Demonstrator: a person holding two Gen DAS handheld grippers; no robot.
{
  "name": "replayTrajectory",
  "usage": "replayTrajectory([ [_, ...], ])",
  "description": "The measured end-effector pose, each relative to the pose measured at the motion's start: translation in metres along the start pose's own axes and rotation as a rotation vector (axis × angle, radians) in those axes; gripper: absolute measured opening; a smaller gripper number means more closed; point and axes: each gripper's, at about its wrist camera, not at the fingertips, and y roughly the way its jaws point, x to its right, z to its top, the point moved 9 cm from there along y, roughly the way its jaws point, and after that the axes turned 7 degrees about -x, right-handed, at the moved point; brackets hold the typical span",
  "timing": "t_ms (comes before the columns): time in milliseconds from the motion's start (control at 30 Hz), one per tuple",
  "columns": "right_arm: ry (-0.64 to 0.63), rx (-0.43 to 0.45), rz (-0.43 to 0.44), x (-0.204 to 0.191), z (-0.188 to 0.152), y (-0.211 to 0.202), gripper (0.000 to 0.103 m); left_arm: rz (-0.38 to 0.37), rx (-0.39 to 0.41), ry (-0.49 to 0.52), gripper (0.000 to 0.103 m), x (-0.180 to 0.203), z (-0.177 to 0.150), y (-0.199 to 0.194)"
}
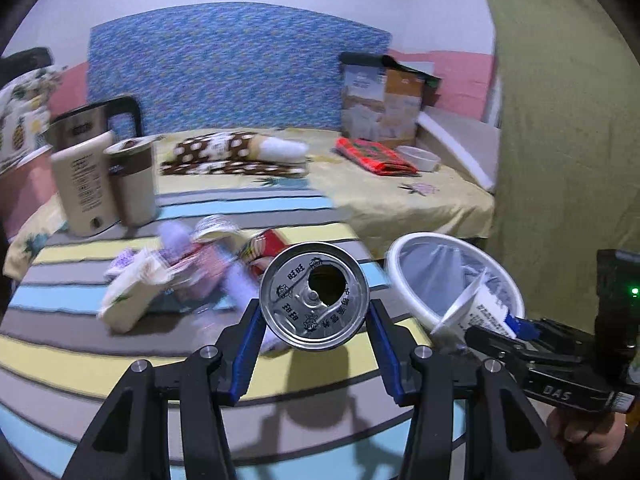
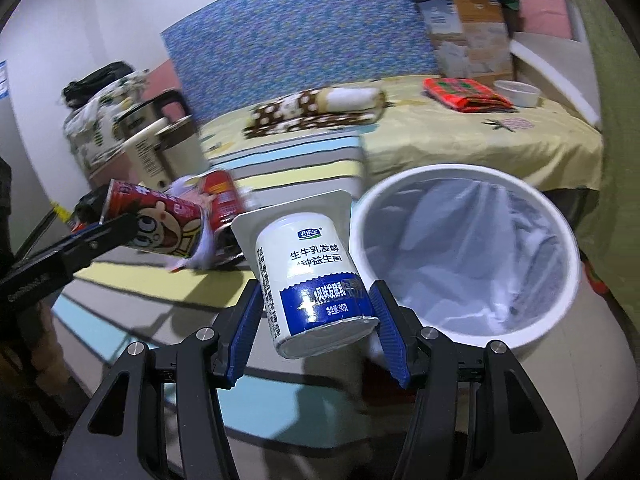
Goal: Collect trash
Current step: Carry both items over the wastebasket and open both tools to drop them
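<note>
1. The bed [image 1: 420, 200], under a yellow sheet, carries a striped mat [image 1: 120, 360] in grey, yellow and pale blue across its near part. A blue patterned board [image 1: 240, 68] stands behind it against the wall.
2. The white bin [image 2: 576, 280] stands off the mat's right end. It is lined with a clear bag [image 2: 480, 248]. Nothing can be made out inside the liner, though its bottom is partly hidden by folds.
3. A cardboard box [image 2: 472, 36] stands open at the far right of the bed. Its contents are hidden.
4. A kettle [image 1: 76, 128] with a black handle stands at the left, with a cream bottle [image 1: 86, 184] and a brown-banded cup [image 1: 134, 180] upright in front of it.
5. A white bowl [image 2: 518, 93] sits beside a red patterned packet [image 2: 464, 94].
6. A blurred pile of wrappers and cartons [image 1: 168, 276] lies on the mat. One further red can [image 2: 220, 196] is among them.
7. The left gripper [image 1: 314, 320] has its blue pads pressed on the sides of a red drink can [image 1: 314, 296]. The can is lifted clear of the mat. Its opened top faces the camera.
8. The right gripper [image 2: 316, 312] clamps a small white and blue yogurt cup [image 2: 308, 280]. The cup is tilted, its wide rim away from the camera. It is just left of the bin's rim.
</note>
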Motion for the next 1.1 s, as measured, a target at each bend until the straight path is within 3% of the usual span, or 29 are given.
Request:
replayTrajectory([
  [333,0.094,0.014,-0.128,0.064,0.004,-0.007,0.057,-0.152,-0.033,0.096,0.051,0.076,0.028,0.05],
  [600,0.142,-0.003,-0.188,0.093,0.001,-0.006,0.057,-0.235,-0.085,0.133,0.052,0.117,0.029,0.085],
  [1000,0.168,-0.037,-0.223,0.114,-0.001,0.0,0.058,-0.267,-0.161,0.153,0.052,0.132,0.015,0.116],
  [1100,0.166,-0.044,-0.237,0.115,-0.001,0.001,0.063,-0.27,-0.175,0.153,0.052,0.132,0.014,0.12],
])
